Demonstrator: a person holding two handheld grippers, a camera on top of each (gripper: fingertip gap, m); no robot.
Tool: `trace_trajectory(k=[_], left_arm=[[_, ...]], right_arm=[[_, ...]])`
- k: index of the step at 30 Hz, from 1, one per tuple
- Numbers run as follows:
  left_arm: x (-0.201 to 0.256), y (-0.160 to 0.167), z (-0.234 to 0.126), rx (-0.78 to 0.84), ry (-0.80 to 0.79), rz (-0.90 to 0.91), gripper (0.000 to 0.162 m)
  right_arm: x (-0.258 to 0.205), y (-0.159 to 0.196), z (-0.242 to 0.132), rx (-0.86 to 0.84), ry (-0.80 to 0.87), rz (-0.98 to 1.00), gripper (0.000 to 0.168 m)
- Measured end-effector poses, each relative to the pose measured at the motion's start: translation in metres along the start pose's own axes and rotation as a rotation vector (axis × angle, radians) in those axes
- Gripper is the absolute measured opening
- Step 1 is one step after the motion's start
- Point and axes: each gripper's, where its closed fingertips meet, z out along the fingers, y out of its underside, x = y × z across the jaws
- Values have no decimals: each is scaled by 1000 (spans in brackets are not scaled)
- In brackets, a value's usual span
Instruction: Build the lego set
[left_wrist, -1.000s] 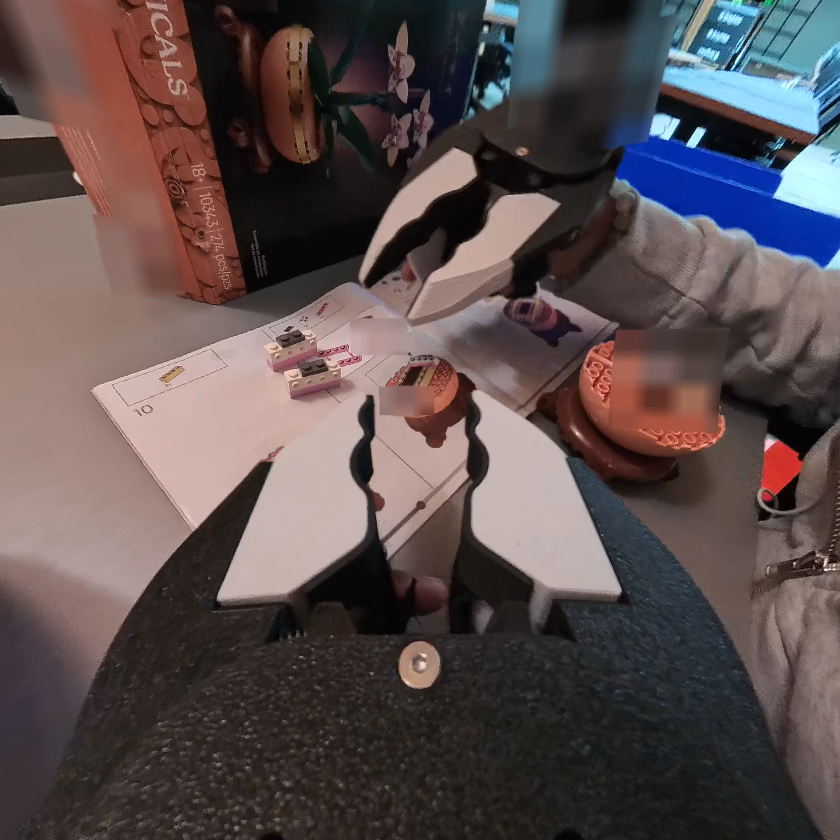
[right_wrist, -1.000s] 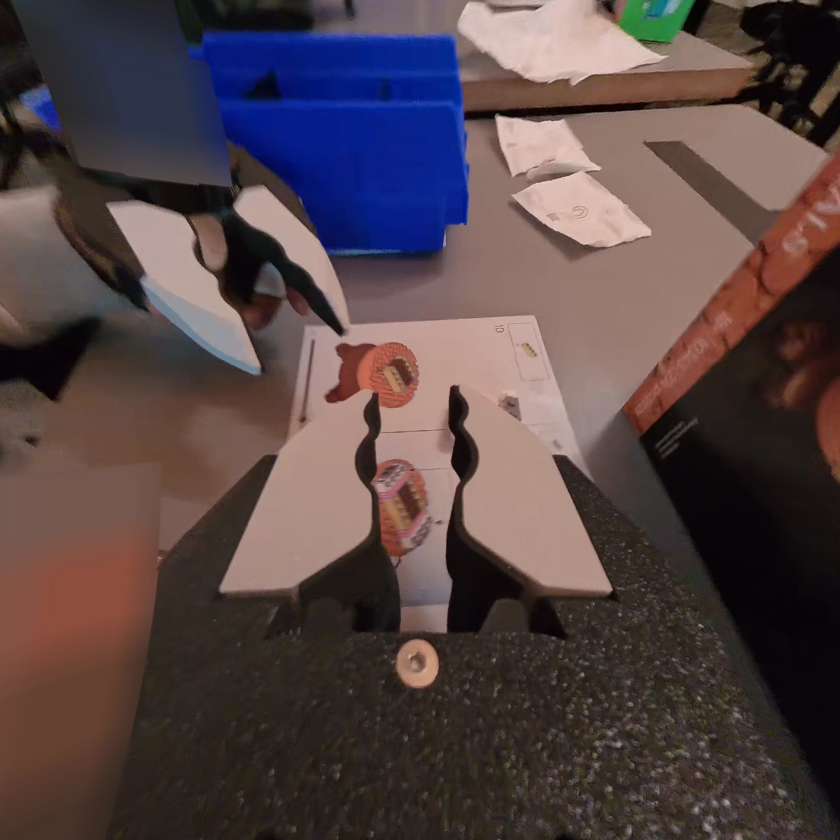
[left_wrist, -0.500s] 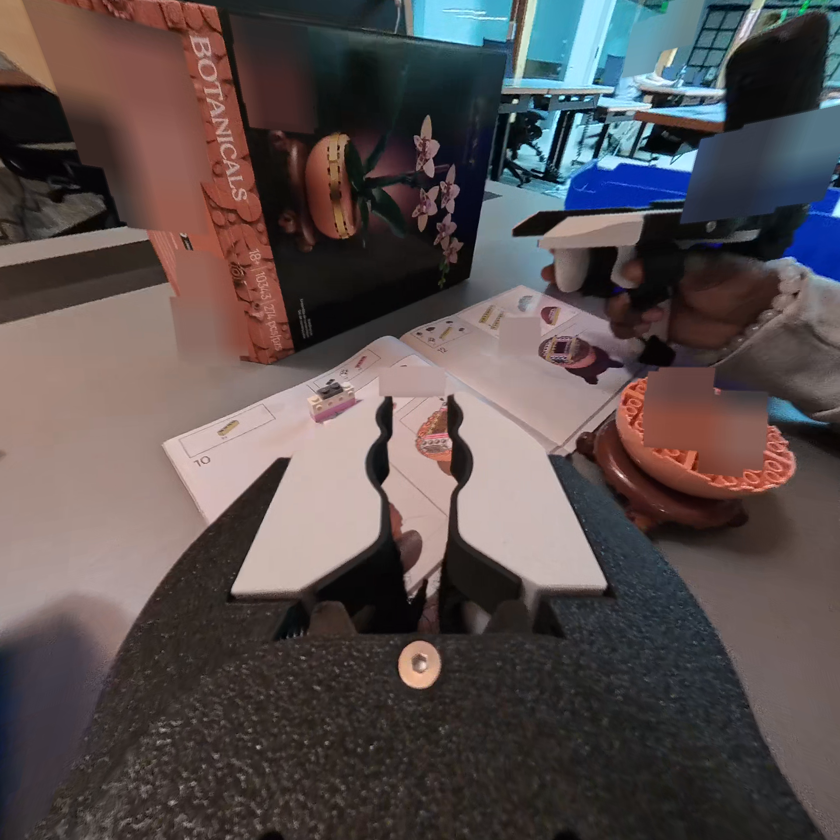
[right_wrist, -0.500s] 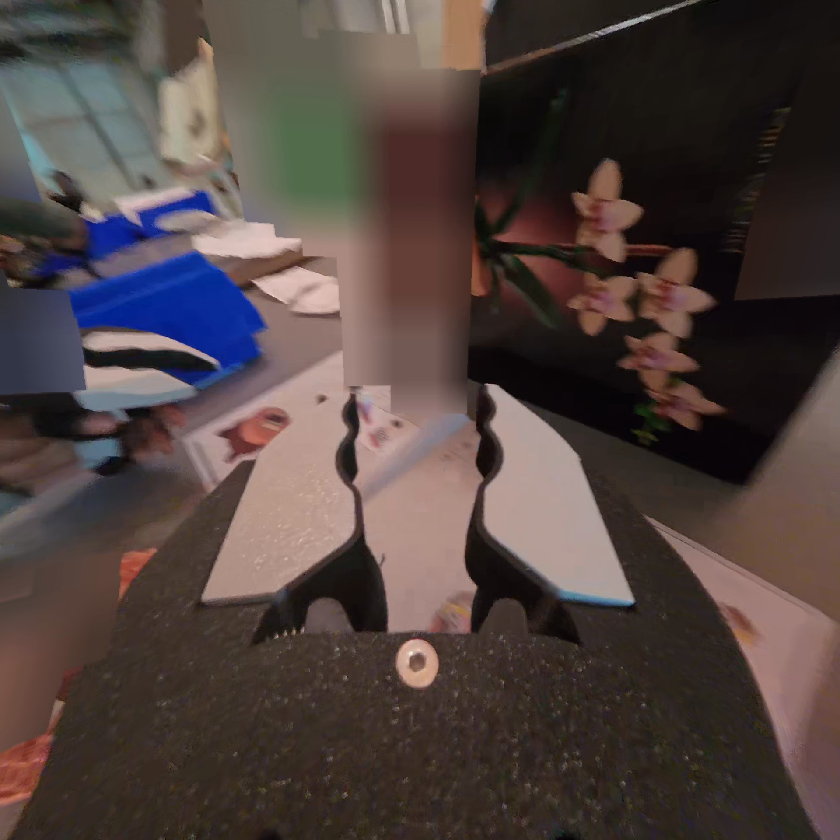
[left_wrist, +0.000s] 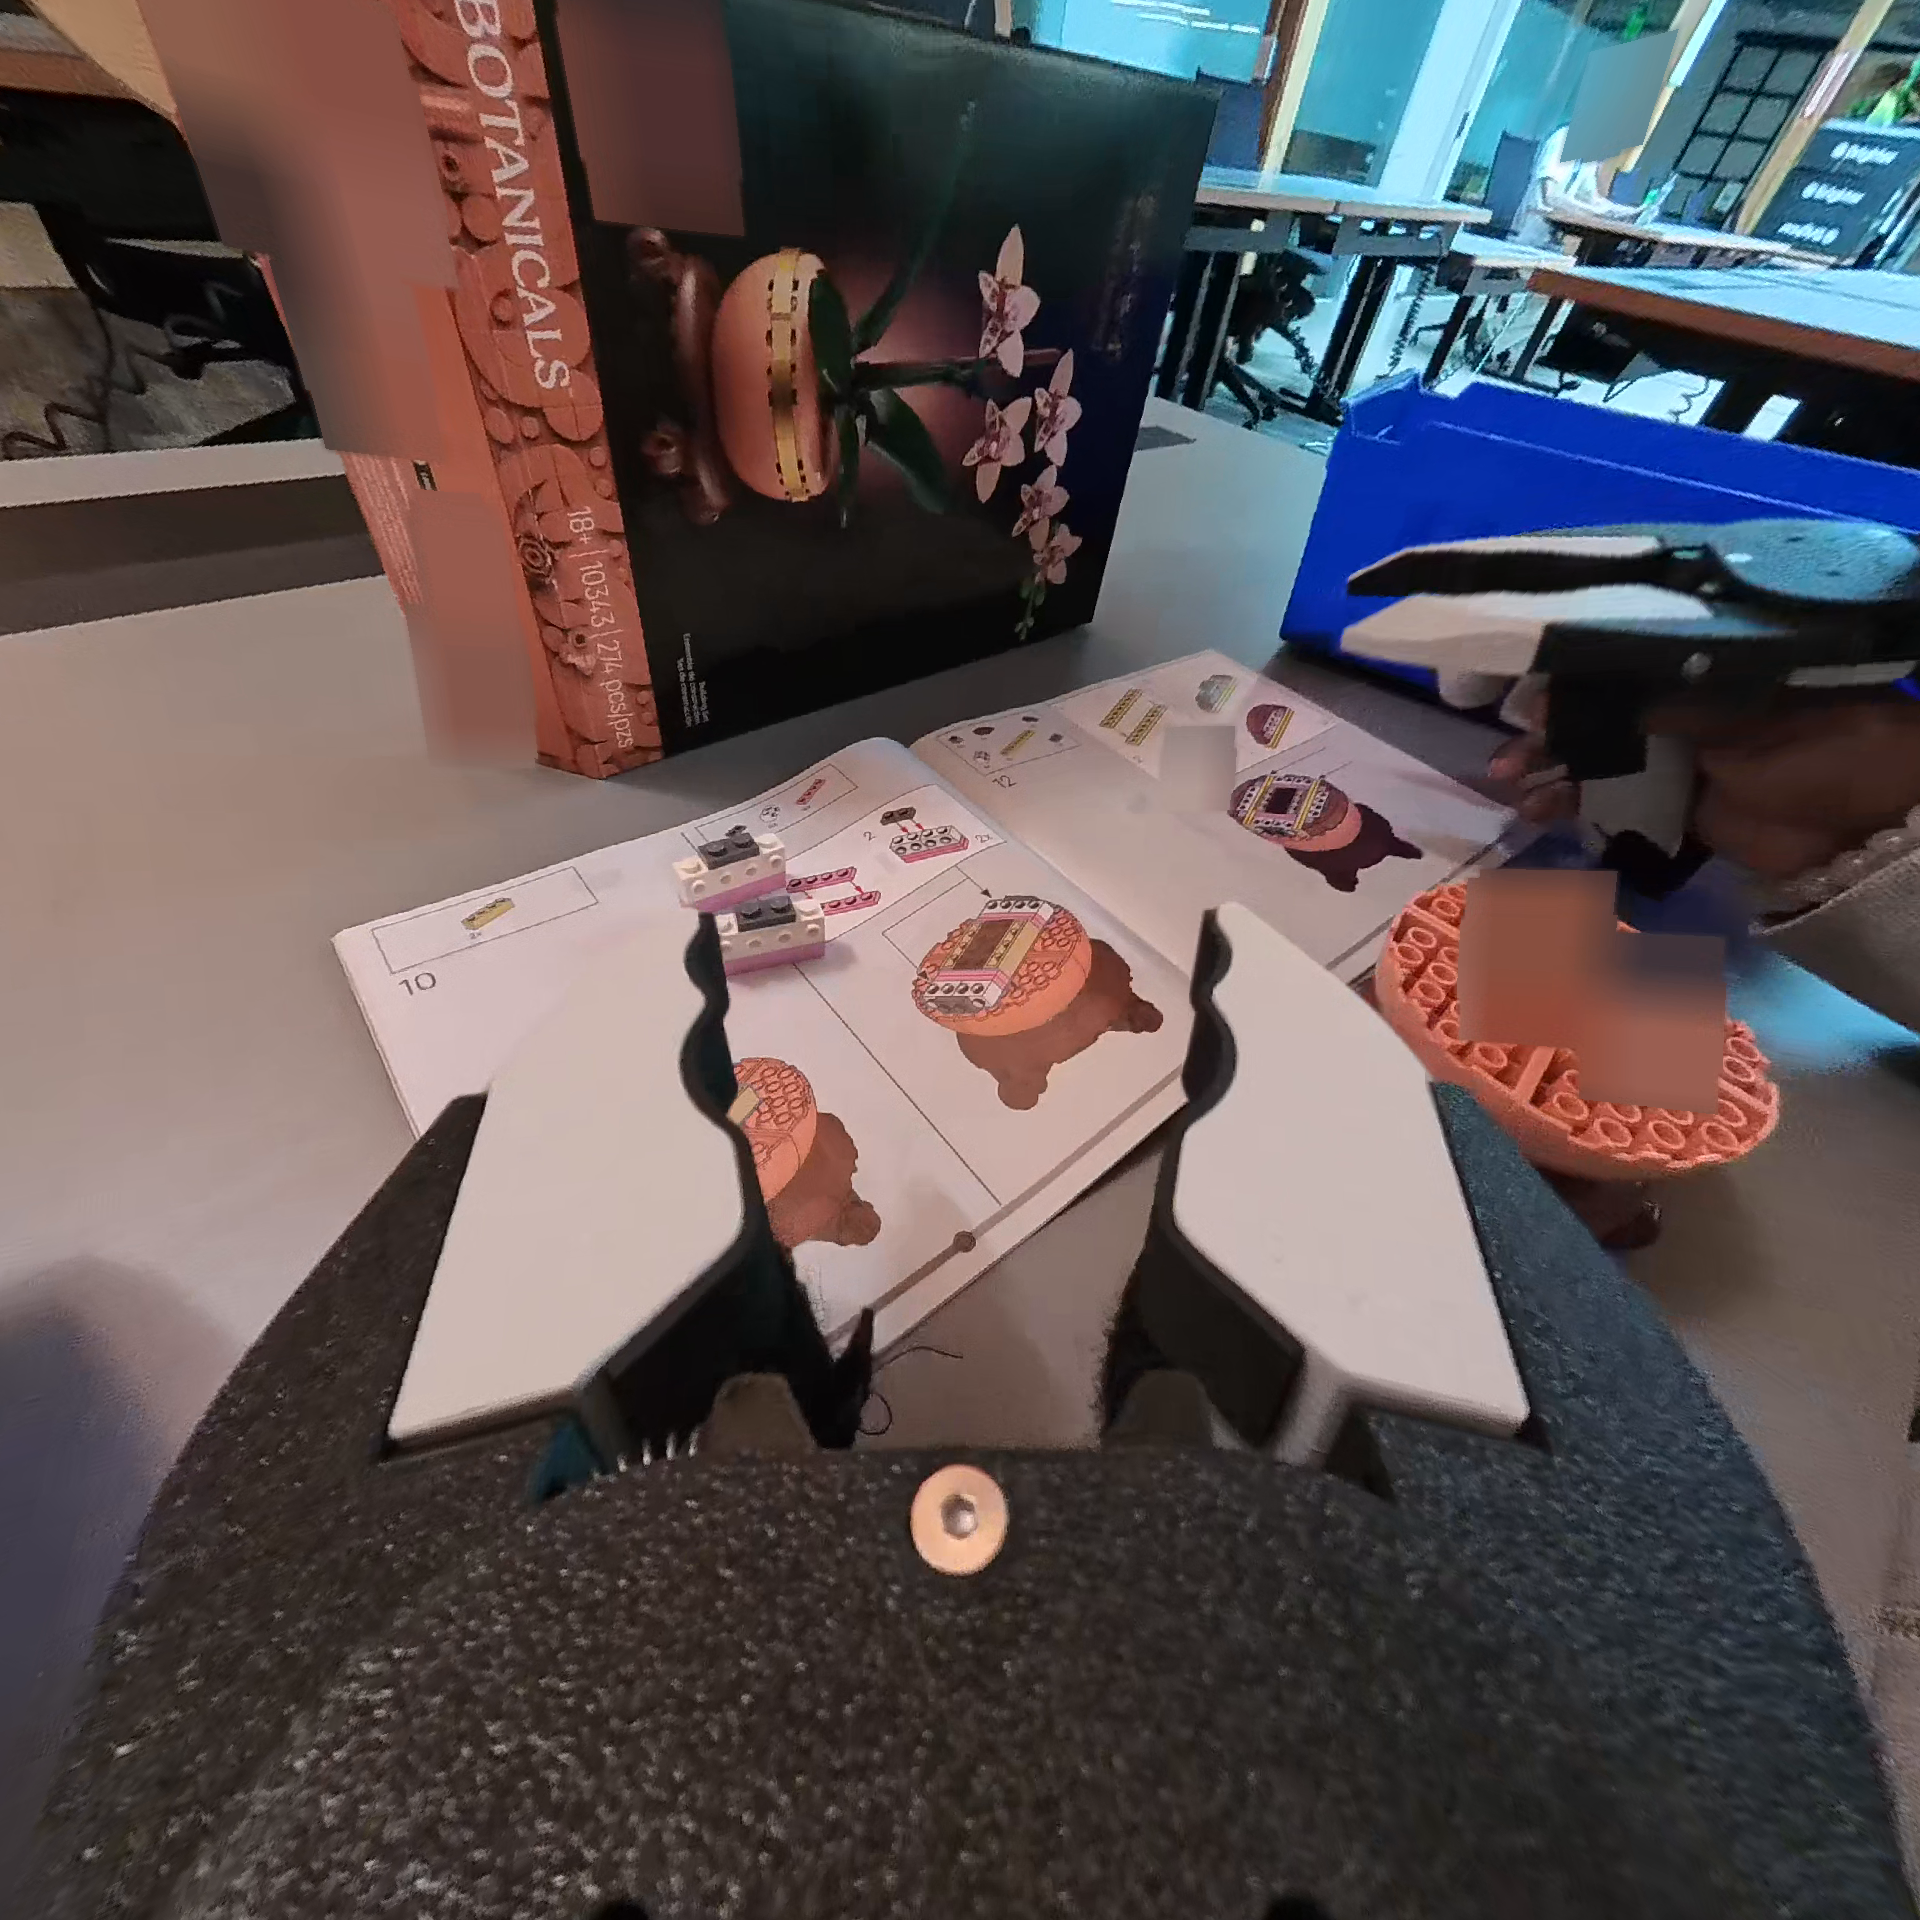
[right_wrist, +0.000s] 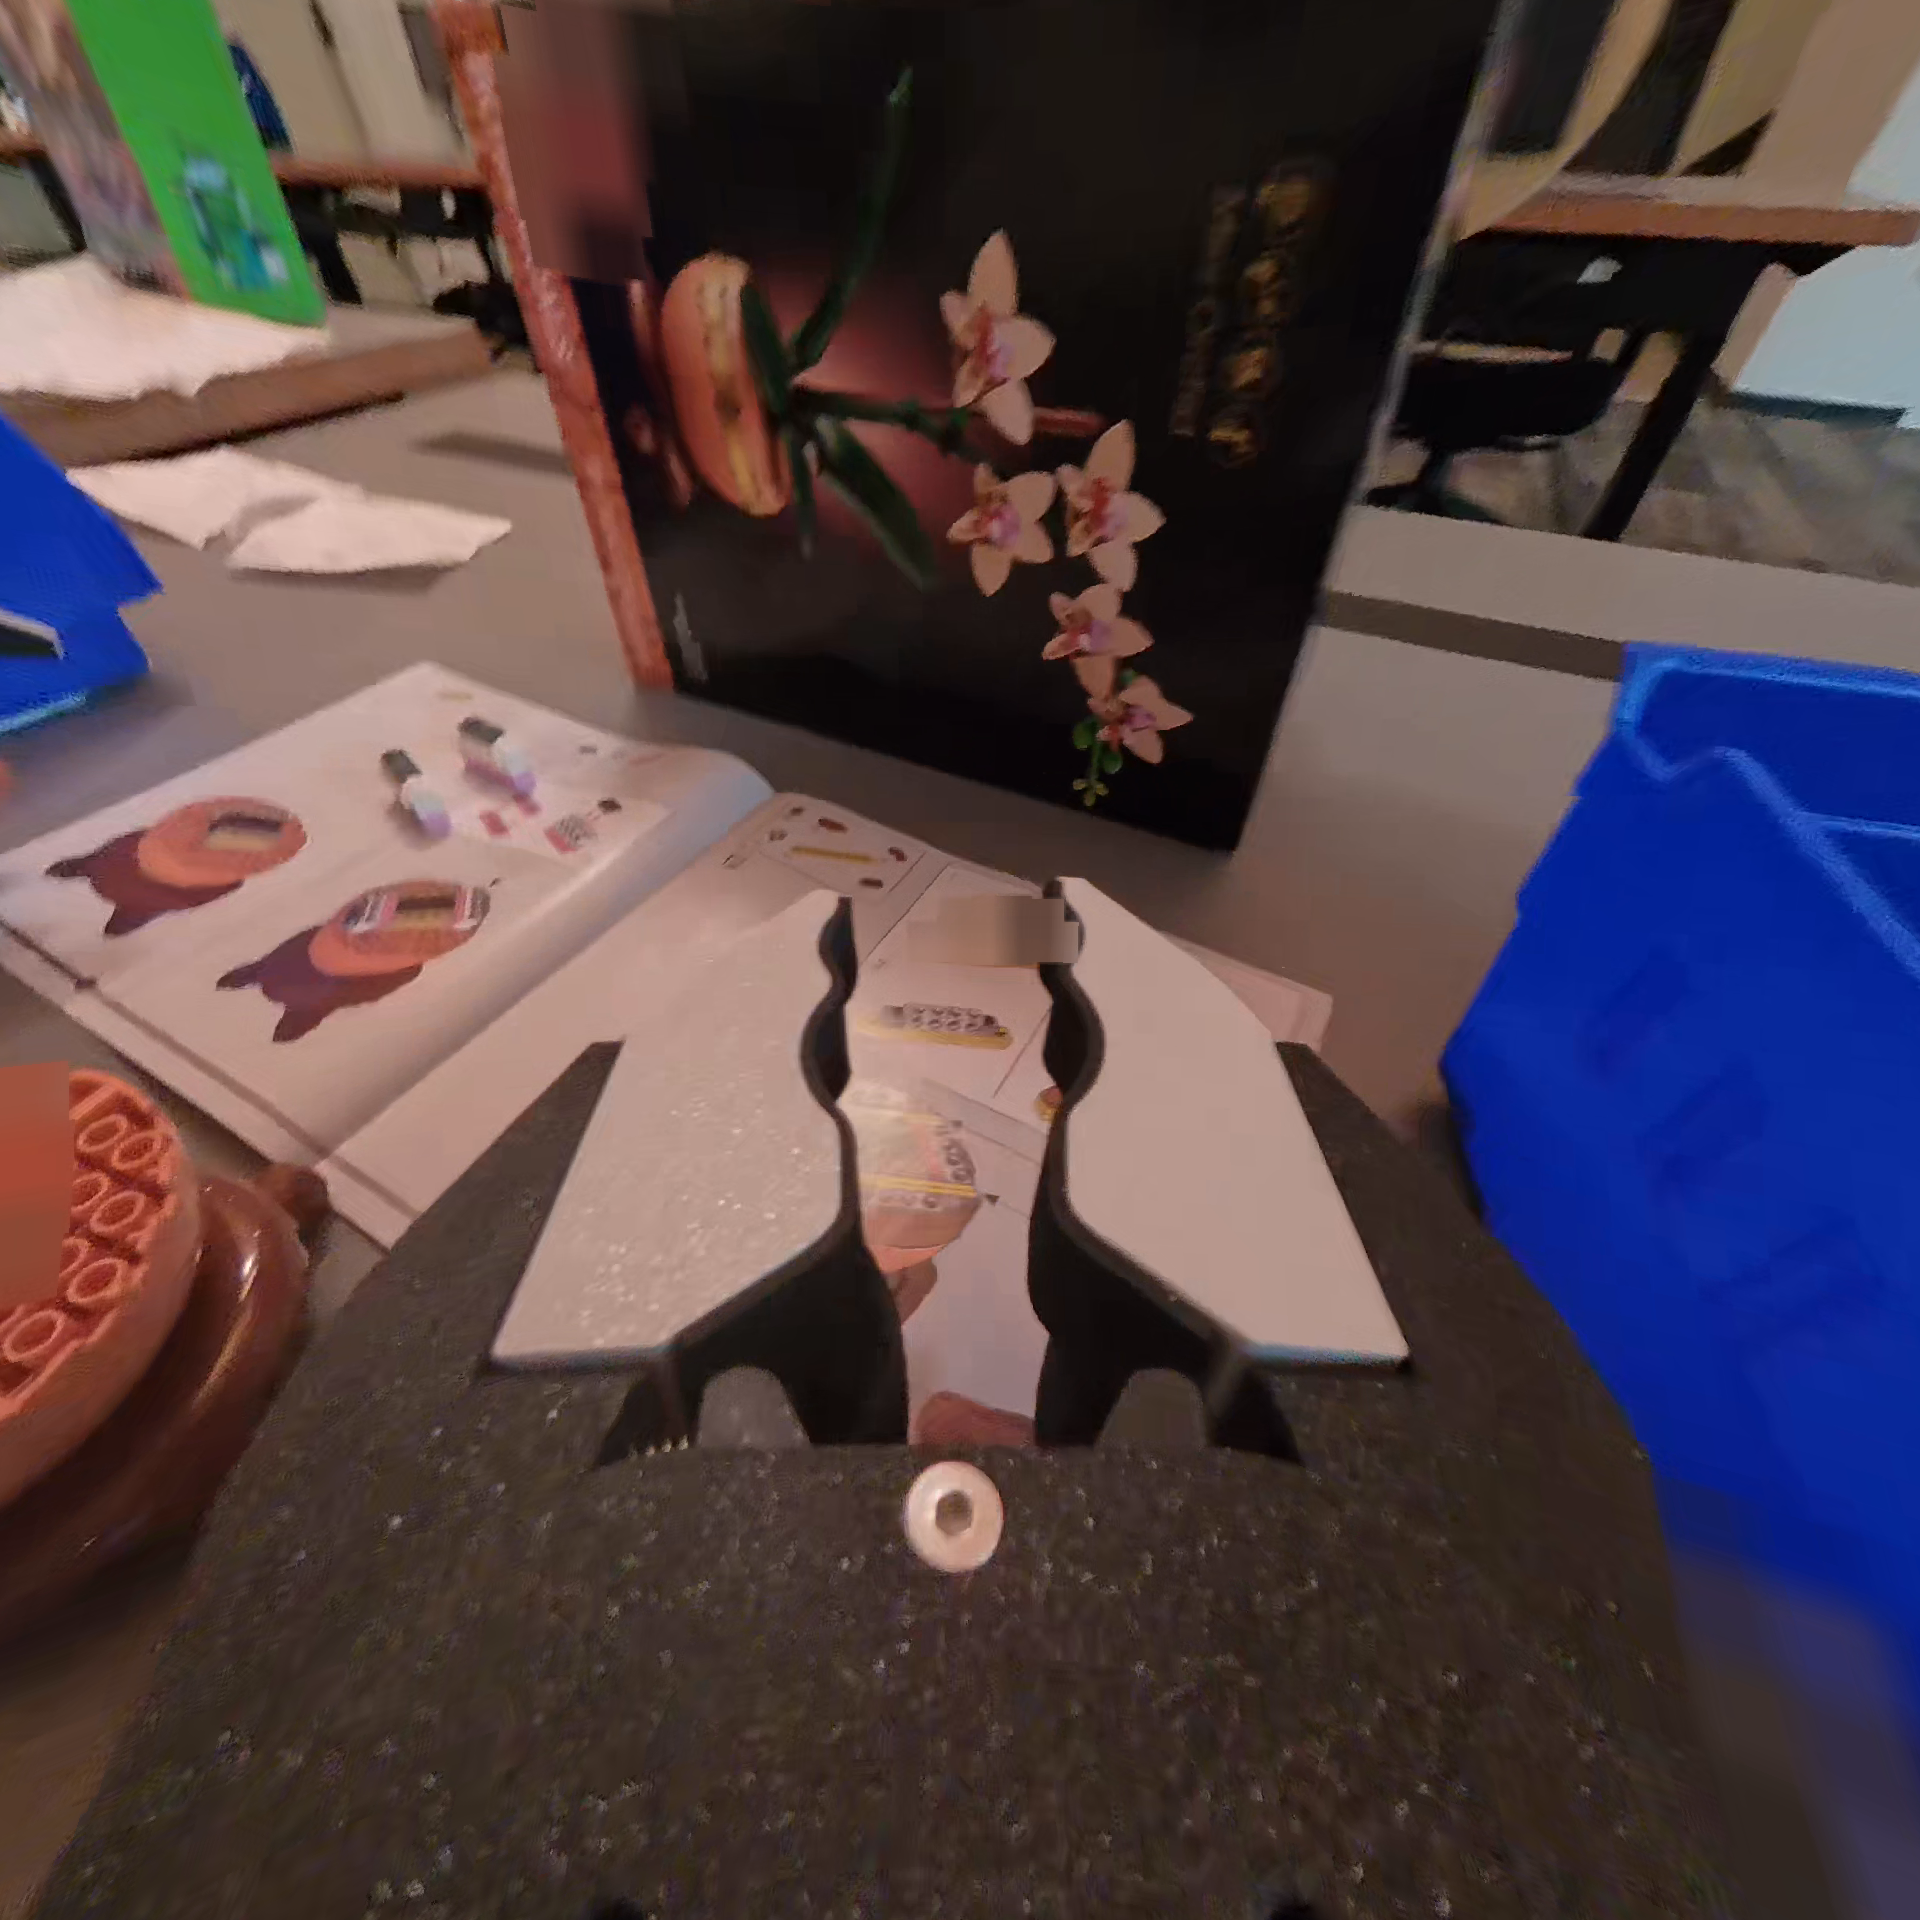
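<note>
**Both grippers hovering empty over the instruction booklet**

Grey tabletop (left_wrist: 187, 831) is filling the left wrist view, with the set's box (left_wrist: 831, 364) standing upright at the back. Two small brick assemblies (left_wrist: 753, 904) are sitting on the open booklet (left_wrist: 582, 966), side by side, long axes running left to right. Left gripper (left_wrist: 951, 945) is hanging above the page, jaws spread wide, nothing between them. Orange studded bowl (left_wrist: 1538, 1101) is sitting just right of the booklet, under the right gripper (left_wrist: 1382, 613).

Right wrist view: right gripper (right_wrist: 951, 914) is hovering over the booklet (right_wrist: 312, 935), jaws parted and empty. Assemblies (right_wrist: 468, 779) are lying far left, blurred. Blue bin (right_wrist: 1714, 1039) is standing alongside.
</note>
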Motion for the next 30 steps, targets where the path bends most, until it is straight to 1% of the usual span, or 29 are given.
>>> trace_trajectory(k=[2, 3, 7, 10, 12, 14, 17, 21, 23, 25, 27, 28, 29, 30], left_arm=[[1, 1, 0, 4, 1, 1, 85], [1, 3, 0, 4, 2, -2, 85], [-1, 6, -1, 10, -10, -16, 87], [-3, 5, -1, 12, -11, -29, 87], [-4, 6, 0, 5, -13, -38, 86], [-7, 8, 1, -3, -33, -54, 79], [-10, 10, 2, -19, -53, -61, 68], [-8, 10, 2, -21, -71, -20, 53], [-9, 8, 1, -1, -89, 0, 39], [-10, 0, -2, 56, -104, 35, 19], [-14, -6, -7, 86, -130, 60, 9], [-18, -7, -9, 81, -140, 59, 8], [-21, -9, -11, 72, -146, 52, 9], [-25, -10, -14, 62, -153, 48, 11]], right_arm=[[6, -6, -5, 57, 19, -18, 18], [6, -7, -7, 76, 23, -36, 15], [8, -4, -6, 66, 22, -28, 15], [11, -2, -3, 52, 40, -23, 23], [15, -2, -2, 55, 61, -19, 21], [19, -3, -2, 56, 83, -7, 17], [22, 0, 0, 38, 93, 14, 16], [20, 5, 4, -8, 102, -18, 15], [22, 7, 7, -33, 122, -34, 11], [21, 10, 9, -59, 113, -40, 8], [25, 9, 8, -51, 139, -32, 8], [27, 7, 7, -33, 149, -27, 10], [29, 4, 6, -16, 159, -15, 17], [29, 3, 6, -10, 155, 0, 28]])
